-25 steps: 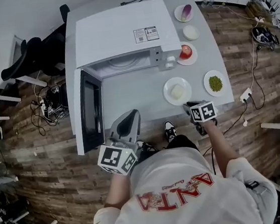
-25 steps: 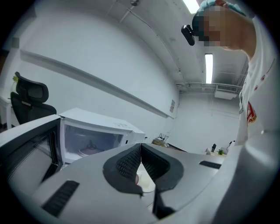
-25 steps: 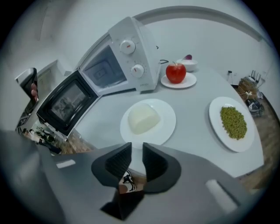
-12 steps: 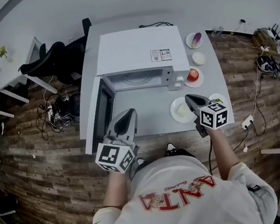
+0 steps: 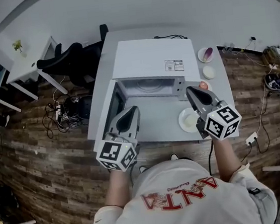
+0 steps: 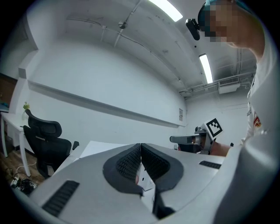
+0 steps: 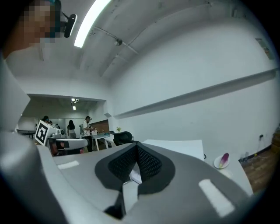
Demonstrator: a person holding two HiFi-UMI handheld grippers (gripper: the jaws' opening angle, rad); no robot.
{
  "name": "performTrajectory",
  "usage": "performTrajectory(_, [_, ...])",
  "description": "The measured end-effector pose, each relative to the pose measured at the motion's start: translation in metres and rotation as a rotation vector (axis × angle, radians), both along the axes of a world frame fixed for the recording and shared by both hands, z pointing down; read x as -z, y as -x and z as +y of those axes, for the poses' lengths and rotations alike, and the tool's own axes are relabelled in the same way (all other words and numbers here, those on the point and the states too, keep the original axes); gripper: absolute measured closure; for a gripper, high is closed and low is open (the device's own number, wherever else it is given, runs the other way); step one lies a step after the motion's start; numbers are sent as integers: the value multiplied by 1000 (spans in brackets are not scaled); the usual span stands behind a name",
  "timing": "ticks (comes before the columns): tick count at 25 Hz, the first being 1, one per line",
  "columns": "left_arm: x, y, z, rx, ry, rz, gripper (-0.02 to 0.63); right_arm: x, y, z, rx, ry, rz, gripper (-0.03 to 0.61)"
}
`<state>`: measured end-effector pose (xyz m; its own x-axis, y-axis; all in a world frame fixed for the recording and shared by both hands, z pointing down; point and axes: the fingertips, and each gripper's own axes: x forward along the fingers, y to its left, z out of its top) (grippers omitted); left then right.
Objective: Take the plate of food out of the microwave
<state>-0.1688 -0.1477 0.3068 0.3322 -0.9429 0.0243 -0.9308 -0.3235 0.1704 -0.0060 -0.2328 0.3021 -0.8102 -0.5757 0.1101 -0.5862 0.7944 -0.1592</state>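
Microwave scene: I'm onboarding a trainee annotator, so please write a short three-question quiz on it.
1. True or false: the microwave has its door standing open.
2. Where is the plate of pale food? A: inside the microwave. B: on the table in front of the microwave. C: on top of the microwave.
3. Fill in: the left tongs and the right tongs are both ____, with nothing between them.
Key: 1 true; 2 B; 3 shut.
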Motion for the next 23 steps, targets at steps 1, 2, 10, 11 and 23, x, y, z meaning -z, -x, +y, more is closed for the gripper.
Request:
performTrajectory(1, [1, 3, 1, 6, -1, 4, 604, 6, 3, 3, 4, -27, 6, 577])
performTrajectory(2, [1, 5, 1, 12, -2, 7, 604, 11, 6, 6, 8, -48, 10, 577])
performTrajectory(10, [4, 11, 3, 23, -5, 22, 604, 16, 18, 11, 44, -47, -4, 577])
performTrajectory(11, [4, 10, 3, 20, -4, 22, 604, 15, 19, 12, 48, -43, -5, 577])
performTrajectory(23, [3, 4, 0, 2, -8, 16, 604, 9, 16, 13, 51, -33, -3, 577])
